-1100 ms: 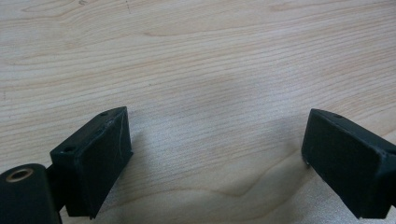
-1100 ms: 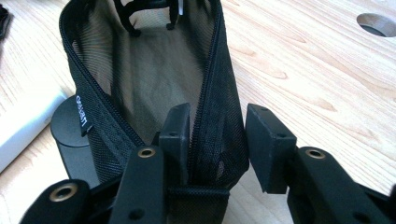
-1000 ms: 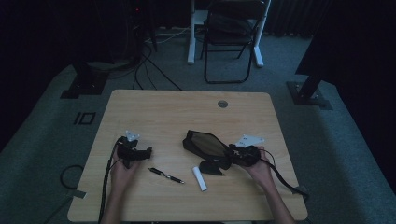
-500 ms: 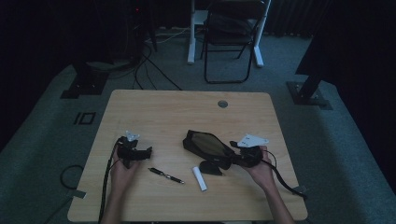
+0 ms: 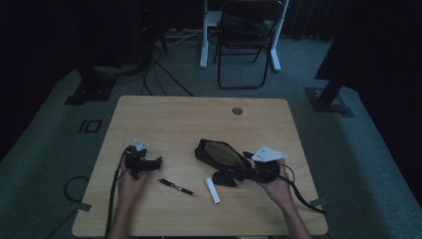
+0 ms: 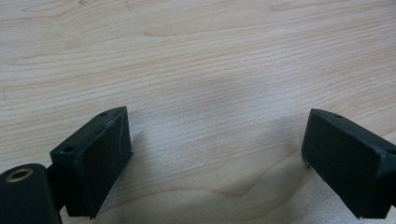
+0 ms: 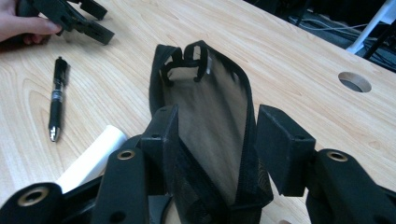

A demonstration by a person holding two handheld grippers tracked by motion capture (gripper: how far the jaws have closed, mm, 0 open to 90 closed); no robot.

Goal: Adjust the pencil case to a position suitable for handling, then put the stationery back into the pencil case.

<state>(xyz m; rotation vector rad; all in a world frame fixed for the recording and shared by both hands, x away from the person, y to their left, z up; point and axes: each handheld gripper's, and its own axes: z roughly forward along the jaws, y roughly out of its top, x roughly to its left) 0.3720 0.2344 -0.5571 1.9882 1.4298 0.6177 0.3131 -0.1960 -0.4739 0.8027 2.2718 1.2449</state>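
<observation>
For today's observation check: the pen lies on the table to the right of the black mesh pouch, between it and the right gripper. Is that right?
Not quite. The pen lies left of the black mesh pouch, between it and the left gripper, as the high view shows.

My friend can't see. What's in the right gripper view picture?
A black mesh pouch sits between the two black jaws of the right gripper, which have just been opening, and stretches away over a light wooden table. To its left lie a black pen and a white tube; a hand holds the left gripper far off.

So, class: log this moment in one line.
left gripper: open, idle | right gripper: jaws just opening around pouch | pen: on table
</observation>
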